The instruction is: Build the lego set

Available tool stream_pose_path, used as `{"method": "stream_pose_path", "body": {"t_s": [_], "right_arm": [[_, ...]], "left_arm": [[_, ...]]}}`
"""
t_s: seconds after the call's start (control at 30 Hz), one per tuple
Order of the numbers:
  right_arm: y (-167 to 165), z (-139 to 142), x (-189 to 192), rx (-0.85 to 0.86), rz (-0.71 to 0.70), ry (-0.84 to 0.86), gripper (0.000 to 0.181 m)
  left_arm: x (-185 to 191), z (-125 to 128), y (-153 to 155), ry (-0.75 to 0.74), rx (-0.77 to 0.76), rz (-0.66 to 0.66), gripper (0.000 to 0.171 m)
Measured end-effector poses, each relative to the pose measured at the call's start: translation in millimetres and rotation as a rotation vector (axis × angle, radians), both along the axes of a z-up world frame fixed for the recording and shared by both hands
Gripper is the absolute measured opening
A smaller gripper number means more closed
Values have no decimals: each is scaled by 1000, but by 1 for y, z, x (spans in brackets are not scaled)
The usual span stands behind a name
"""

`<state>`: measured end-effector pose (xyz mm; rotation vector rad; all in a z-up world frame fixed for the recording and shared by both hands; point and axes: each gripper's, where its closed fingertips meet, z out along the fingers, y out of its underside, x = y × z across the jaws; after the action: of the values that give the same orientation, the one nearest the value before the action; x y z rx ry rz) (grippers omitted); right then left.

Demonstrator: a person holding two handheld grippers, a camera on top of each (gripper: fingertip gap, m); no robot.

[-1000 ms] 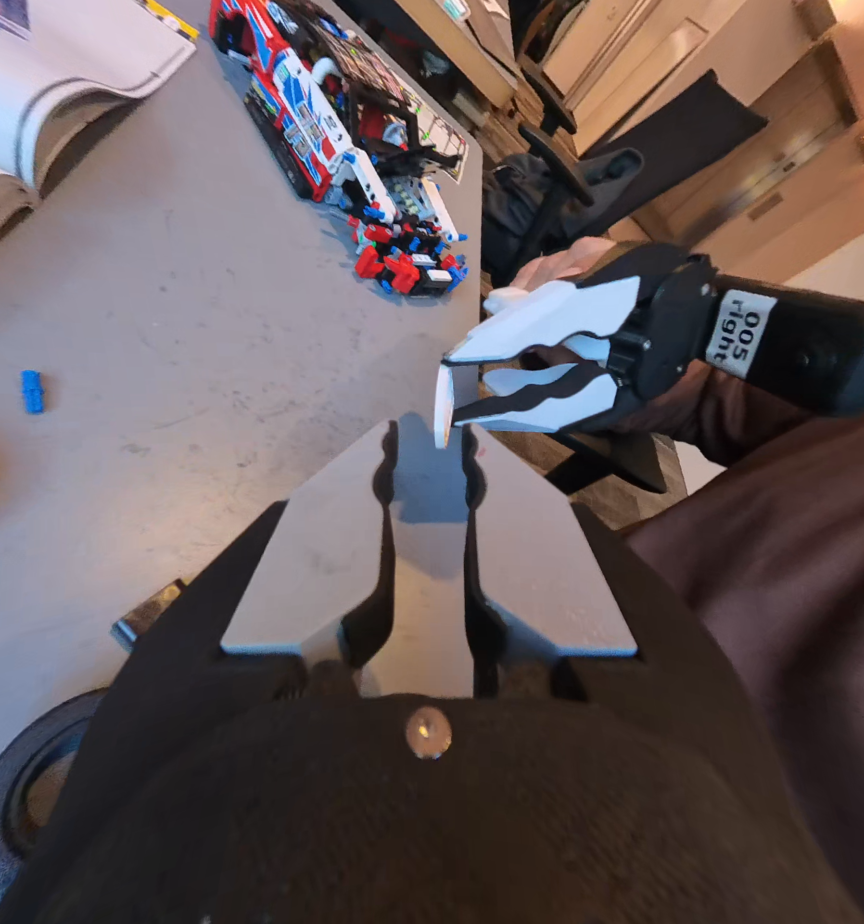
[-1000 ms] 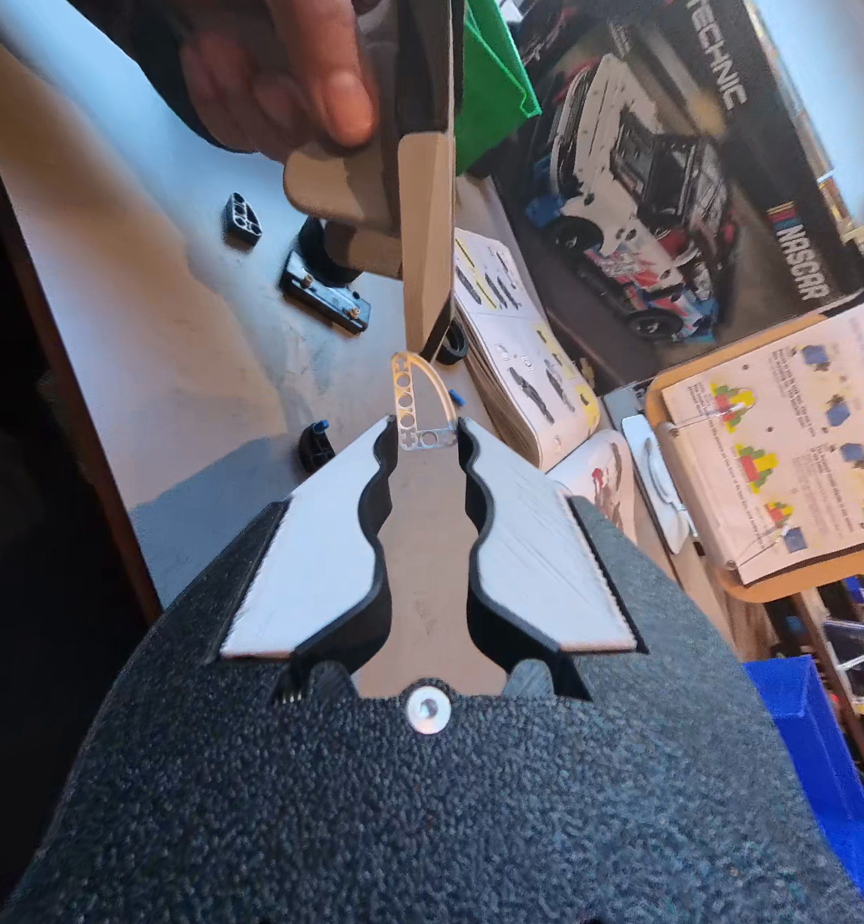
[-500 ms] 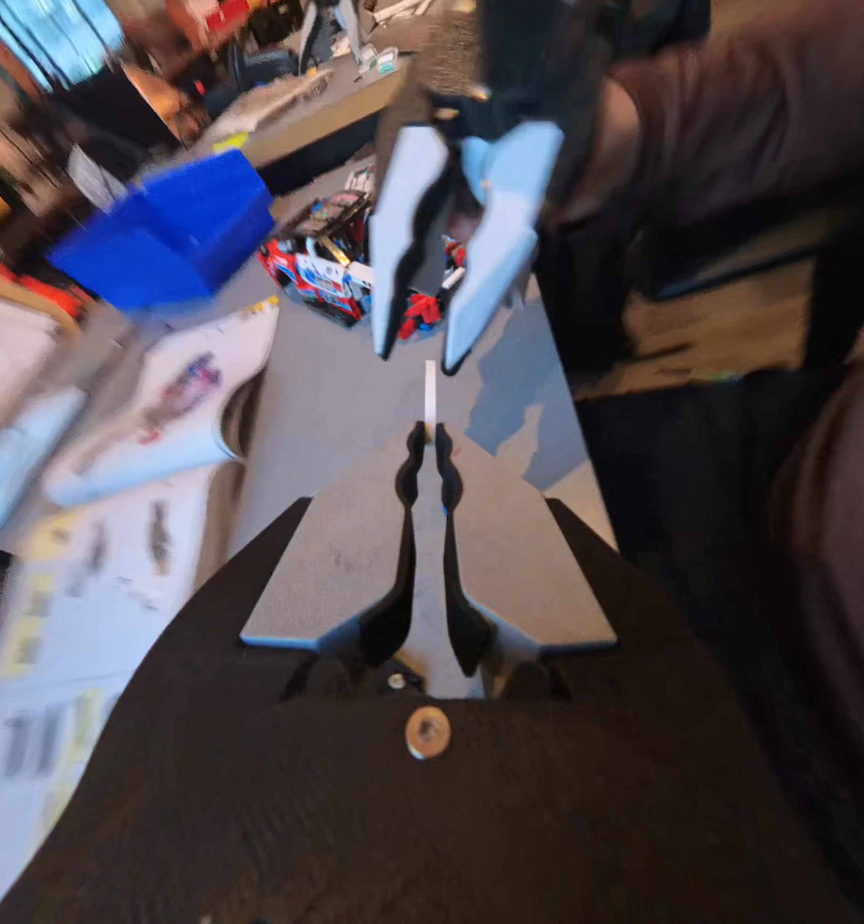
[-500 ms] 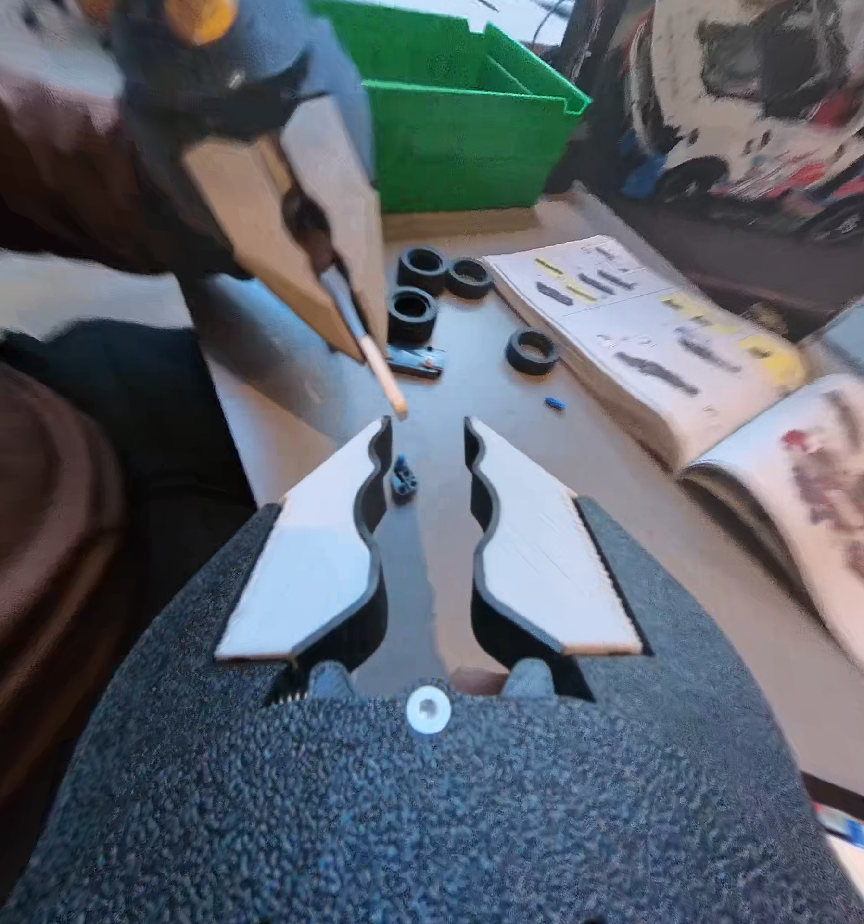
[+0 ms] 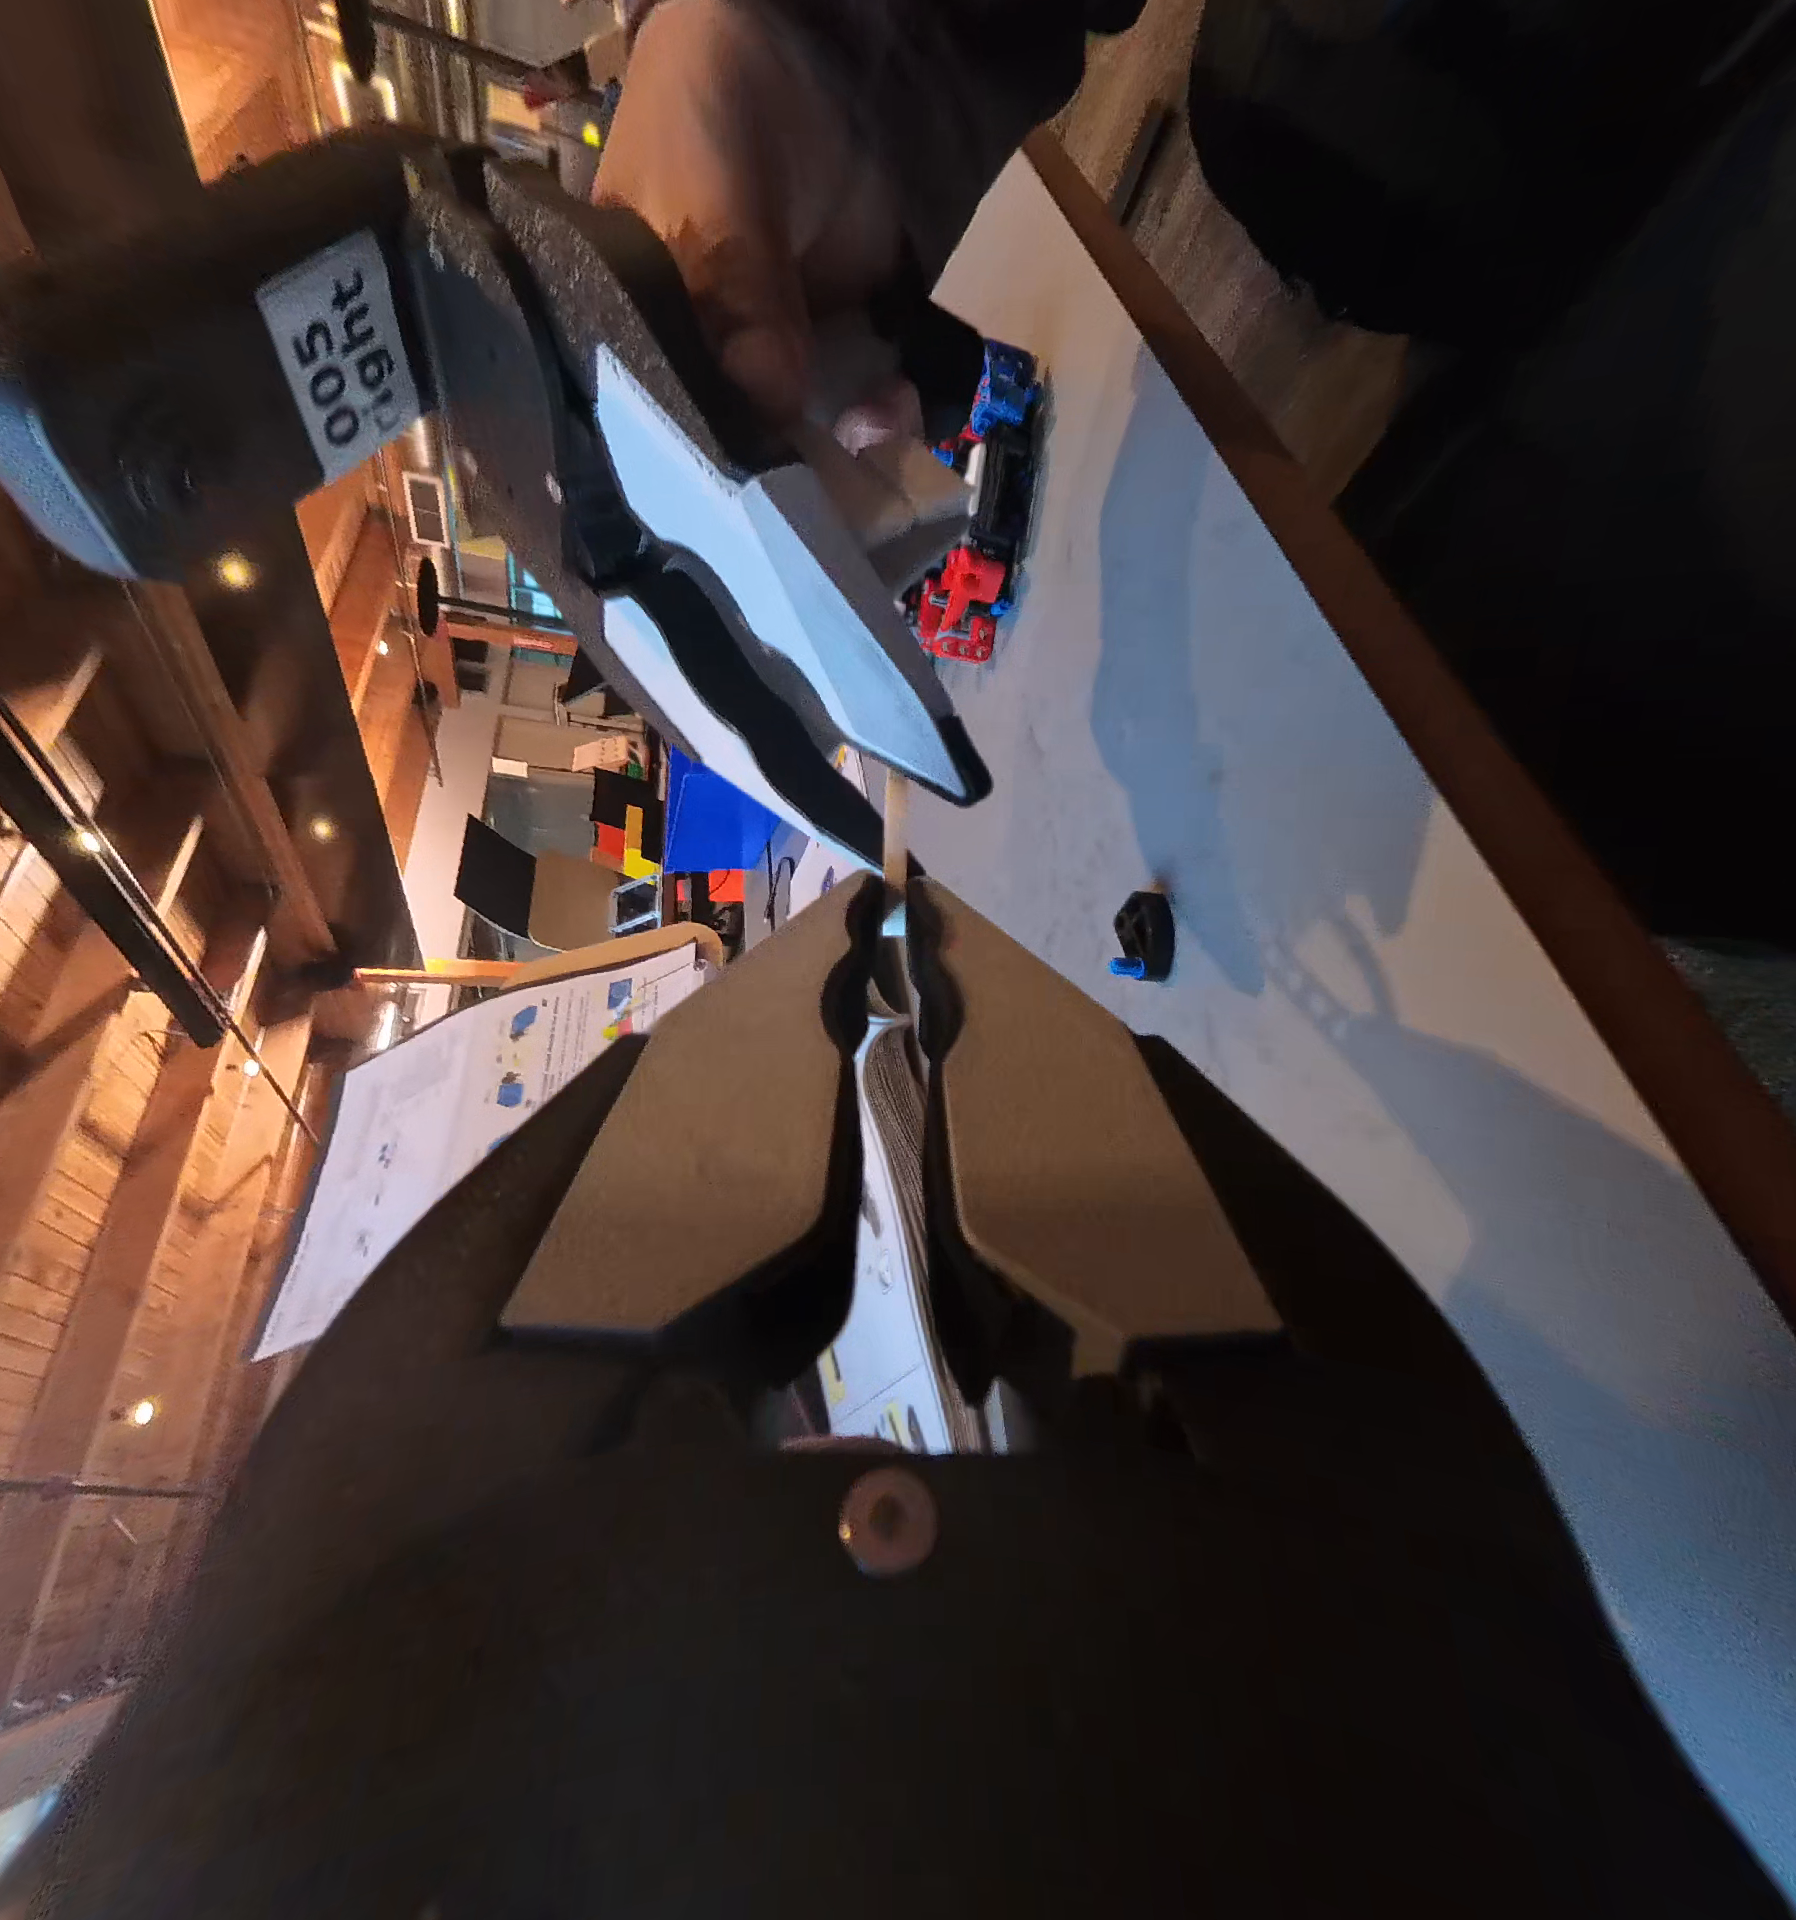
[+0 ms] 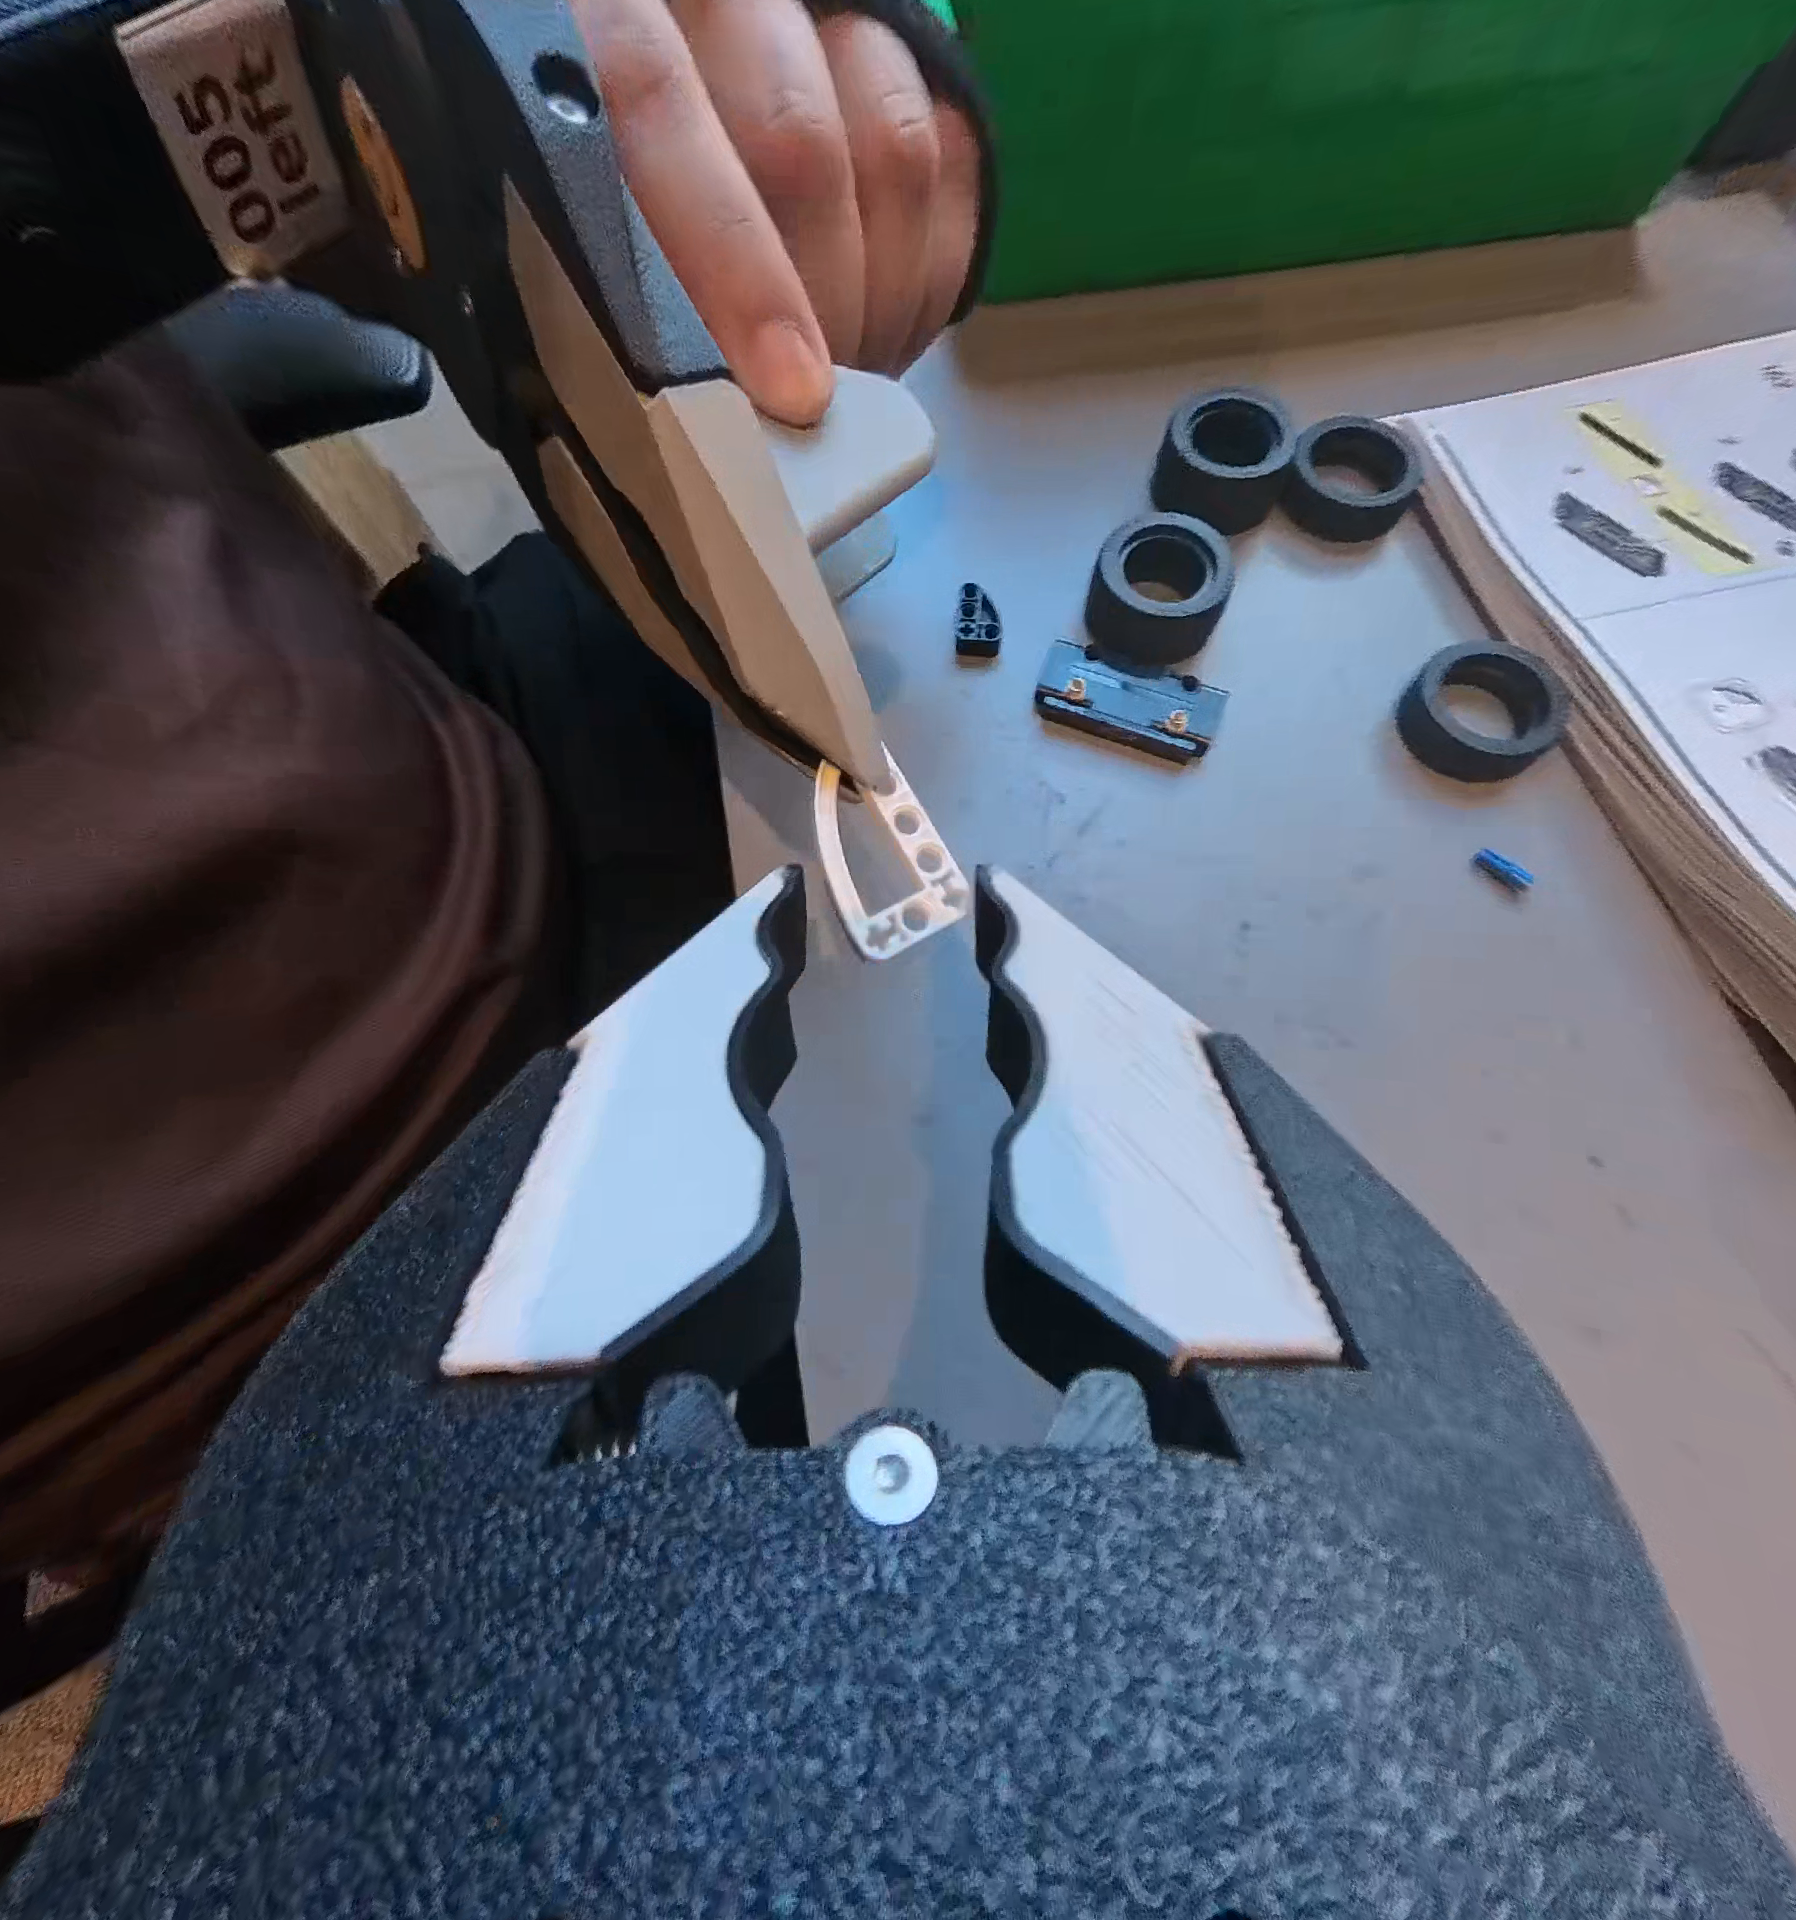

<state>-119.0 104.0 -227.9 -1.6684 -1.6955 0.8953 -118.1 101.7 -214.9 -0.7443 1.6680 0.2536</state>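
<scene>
Nearest in the right wrist view, the right gripper (image 6: 889, 899) hangs above the grey table (image 6: 1237, 987) with its jaws spread wide and nothing between them. Just beyond its tips, the left gripper (image 6: 858, 774) comes in from the upper left, held in a person's hand (image 6: 800, 208), its jaws pinched tight on the narrow end of a small white curved lego panel (image 6: 899, 873) with round holes, which dangles in the air between the right gripper's open tips without touching them. The left wrist view shows the same piece edge-on as a thin pale strip (image 5: 894, 831) clamped at the left gripper's tips (image 5: 894, 904). This looks like a handover or regrip in mid-air; the next move would probably call for the right jaws to close on the panel's free lower end before the left lets go, and a slim, light part like this could twist or slip. Farther out on the table lie a small black lego connector (image 6: 977, 620), a flat black lego part with brass-coloured studs (image 6: 1133, 701), and four black tyres (image 6: 1164, 587), with a tiny blue pin (image 6: 1502, 870) to the right. An open instruction booklet (image 6: 1652, 623) fills the right side, and a green bin (image 6: 1341, 135) stands at the far edge. In the left wrist view, a partly built red, blue and black model (image 5: 977, 520) sits far off. Nothing blocks the space between the grippers.
</scene>
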Motion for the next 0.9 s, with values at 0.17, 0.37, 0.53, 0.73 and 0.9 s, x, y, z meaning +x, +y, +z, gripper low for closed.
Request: {"method": "stream_pose_path", "body": {"t_s": [0.17, 0.37, 0.53, 0.73, 0.9], "right_arm": [[0, -4, -7, -24, 19, 2, 29], [6, -6, -10, 42, -3, -1, 28], [23, -22, 1, 118, -76, -77, 27], [40, -50, 24, 162, -163, -172, 27], [49, -63, 18, 198, -180, -180, 27]], "left_arm": [[-4, -2, -1, 7, 62, 6, 1], [-9, -6, 5, -80, 10, 34, 1], [-19, -22, 17, -161, -270, 114, 26], [-21, -50, 26, -204, -778, 257, 28], [-15, -59, 38, -231, -1053, 336, 16]]}}
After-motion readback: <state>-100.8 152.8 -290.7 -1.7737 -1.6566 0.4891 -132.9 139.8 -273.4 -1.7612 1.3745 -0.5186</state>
